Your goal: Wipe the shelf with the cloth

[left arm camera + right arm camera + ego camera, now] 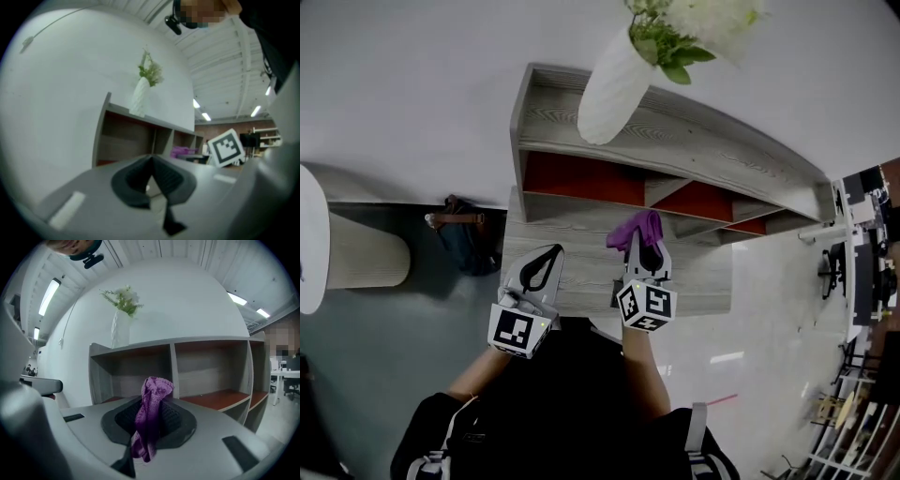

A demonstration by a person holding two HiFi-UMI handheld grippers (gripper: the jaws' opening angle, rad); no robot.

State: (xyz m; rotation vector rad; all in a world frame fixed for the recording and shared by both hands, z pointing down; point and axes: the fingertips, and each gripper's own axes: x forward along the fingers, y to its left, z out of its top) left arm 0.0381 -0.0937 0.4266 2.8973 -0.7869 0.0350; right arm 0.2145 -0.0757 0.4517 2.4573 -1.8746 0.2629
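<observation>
**Cloth in hand, shelf not yet touched**

The grey wood shelf (675, 131) stands against the white wall. Its open compartments have reddish floors, and a white vase (614, 89) of greenery stands on its top board. A matching grey worktop (703, 272) runs along the front of the shelf, and both grippers hover over it.

The right gripper (645, 253) is clamped on the purple cloth (151, 416). The cloth bunches above the jaws and trails down between them, and it points toward the compartments without touching them. The left gripper (553, 250) sits just beside the right one, jaws closed together with nothing in them.

This looks like the approach before wiping, with no surface yet contacted. The next move probably calls for carrying the cloth forward and pressing its bunched end flat on a board. The sweep should steer clear of the vase if the top is wiped.
</observation>
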